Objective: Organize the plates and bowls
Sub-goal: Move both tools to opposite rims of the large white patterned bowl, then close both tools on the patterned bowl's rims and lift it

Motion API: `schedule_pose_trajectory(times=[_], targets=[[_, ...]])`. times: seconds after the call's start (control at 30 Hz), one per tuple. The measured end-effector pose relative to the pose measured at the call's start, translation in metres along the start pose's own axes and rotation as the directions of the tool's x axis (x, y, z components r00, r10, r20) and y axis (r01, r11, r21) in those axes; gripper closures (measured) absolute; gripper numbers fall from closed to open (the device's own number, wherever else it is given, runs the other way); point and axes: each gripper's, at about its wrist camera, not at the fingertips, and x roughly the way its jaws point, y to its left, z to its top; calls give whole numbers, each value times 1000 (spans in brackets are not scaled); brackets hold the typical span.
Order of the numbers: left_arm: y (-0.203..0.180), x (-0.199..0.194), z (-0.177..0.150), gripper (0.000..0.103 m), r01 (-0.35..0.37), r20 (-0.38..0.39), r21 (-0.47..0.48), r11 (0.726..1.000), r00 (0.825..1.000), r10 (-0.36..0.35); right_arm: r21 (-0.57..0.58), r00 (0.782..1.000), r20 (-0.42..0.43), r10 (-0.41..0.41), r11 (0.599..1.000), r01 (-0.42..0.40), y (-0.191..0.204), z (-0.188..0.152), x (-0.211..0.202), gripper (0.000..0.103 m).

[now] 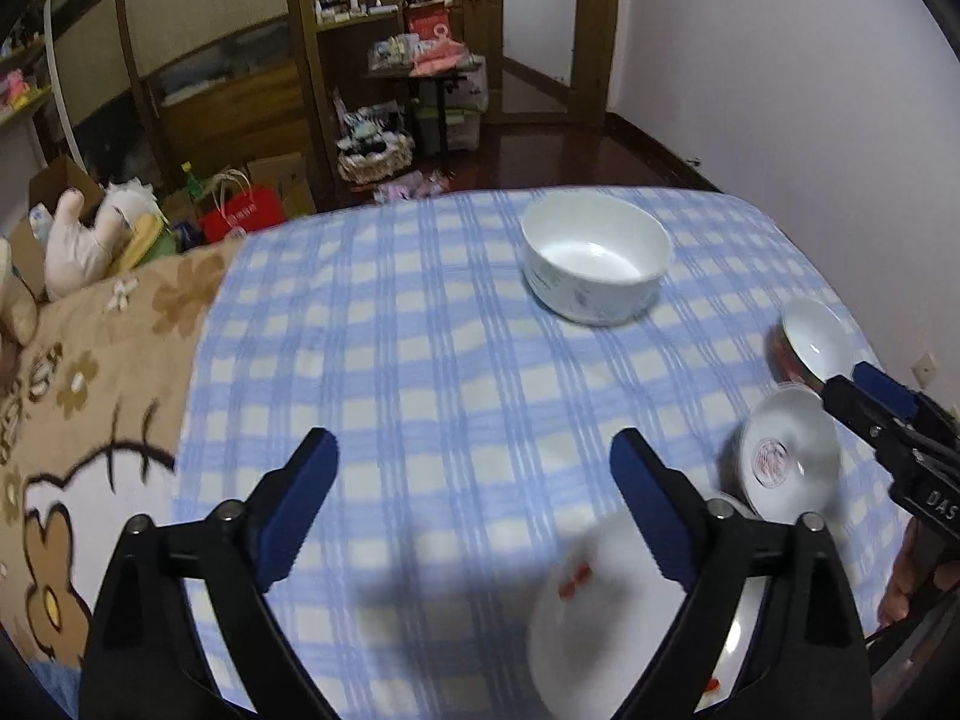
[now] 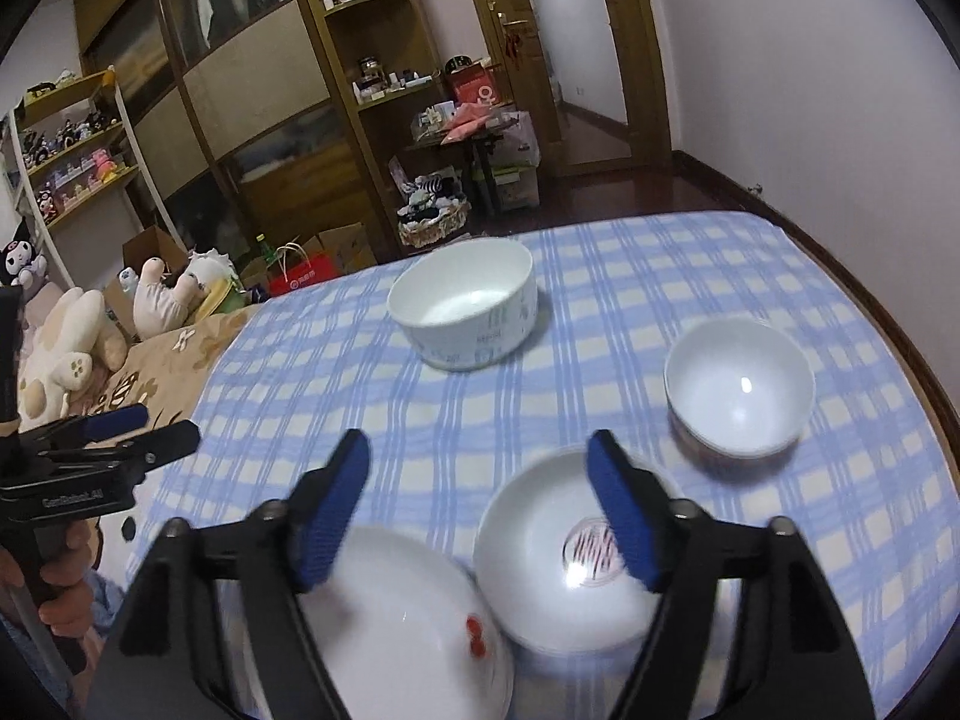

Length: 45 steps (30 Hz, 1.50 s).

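Plate [image 2: 408, 618] lies blurred, perhaps edge-cropped, under both grippers' spread, empty fingers [image 1: 645, 504].

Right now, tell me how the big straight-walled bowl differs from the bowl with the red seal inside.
The straight-walled bowl has upright sides and a plain white inside; the seal bowl flares outward and carries a red emblem at its bottom. The straight-walled bowl sits farther away, while the seal bowl lies under the open right gripper. Both are white, empty and upright.

2 close wrist views, perhaps side by side, toward the same large bowl [image 1: 595, 256] [image 2: 463, 312].
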Motion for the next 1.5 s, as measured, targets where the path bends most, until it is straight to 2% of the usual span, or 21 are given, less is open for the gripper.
schedule_pose_trajectory(times=[0.07, 0.33, 0.63, 0.7, 0.77, 0.83, 0.9, 1.03, 1.13, 1.27, 1.33, 1.4, 1.43, 1.47, 1.5], targets=[[0, 10, 14, 9, -7, -4, 23, 1000, 1000, 7, 2, 1000, 4, -1, 1000, 1, -4, 11, 12, 12], [3, 65, 63, 9, 29, -57, 23, 999, 998, -28, 26, 1000, -10, -4, 1000, 5, -19, 53, 62, 12], [-6, 124, 105, 9, 55, -109, 6, 998, 993, -54, 49, 998, -59, -11, 999, 14, -25, 98, 114, 12], [-9, 133, 112, 9, 78, -113, 13, 997, 991, -76, 55, 997, -69, -17, 998, 20, -27, 105, 125, 12], [-11, 143, 116, 9, 98, -116, 16, 995, 989, -96, 66, 996, -83, -14, 998, 20, -30, 109, 136, 12], [-13, 157, 120, 9, 95, -126, 18, 995, 988, -92, 72, 994, -108, 1, 997, 7, -34, 112, 150, 12], [-16, 170, 122, 9, 90, -141, 14, 996, 986, -87, 55, 992, -126, -18, 998, 25, -34, 112, 161, 12], [-21, 191, 124, 9, 72, -168, 23, 997, 983, -67, 45, 984, -173, -36, 998, 44, -36, 108, 186, 12], [-29, 206, 124, 9, 36, -195, 49, 998, 980, -26, 35, 980, -194, -55, 997, 63, -37, 106, 199, 12], [-34, 219, 126, 9, 27, -218, 56, 998, 976, -14, 37, 975, -216, -57, 997, 66, -37, 108, 213, 12], [-37, 224, 127, 15, 31, -227, 57, 998, 974, -17, 48, 972, -233, -38, 998, 50, -39, 109, 220, 13], [-40, 228, 129, 23, 36, -241, 63, 997, 970, -20, 57, 971, -235, -33, 997, 48, -40, 110, 223, 15], [-42, 230, 129, 26, 44, -249, 65, 997, 968, -26, 61, 970, -242, -30, 997, 46, -42, 111, 225, 25], [-44, 232, 130, 30, 49, -257, 67, 997, 966, -30, 65, 967, -253, -28, 997, 46, -43, 111, 228, 39], [-45, 235, 130, 37, 50, -266, 66, 997, 964, -31, 76, 962, -272, -25, 996, 47, -46, 111, 232, 46]])
